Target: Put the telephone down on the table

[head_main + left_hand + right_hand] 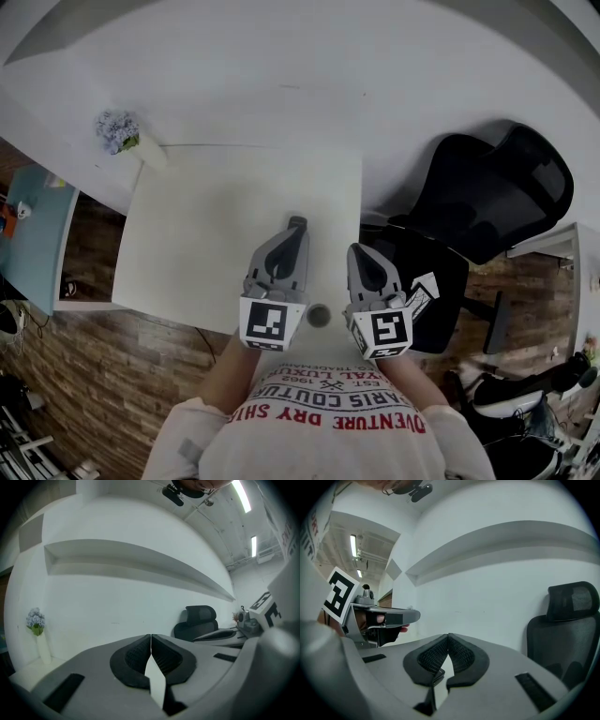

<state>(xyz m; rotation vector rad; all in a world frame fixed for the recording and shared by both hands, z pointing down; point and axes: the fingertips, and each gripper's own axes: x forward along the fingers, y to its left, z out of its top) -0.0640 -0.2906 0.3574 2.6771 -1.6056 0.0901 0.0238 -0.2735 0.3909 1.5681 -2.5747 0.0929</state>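
No telephone shows in any view. The white table (206, 234) carries only a vase at its far left corner. My left gripper (296, 225) hovers over the table's near right part, its jaws shut with nothing between them; in the left gripper view the left gripper (151, 637) has its dark pads pressed together. My right gripper (358, 251) is held beside it, at the table's right edge, also shut and holding nothing; the right gripper (448, 636) shows its pads meeting at the tip. Both point away from the person toward the white wall.
A vase of pale purple flowers (120, 133) stands at the table's far left corner, and the flowers (35, 619) also show in the left gripper view. A black office chair (487, 202) stands right of the table. A small round grey disc (319, 315) sits by the near edge.
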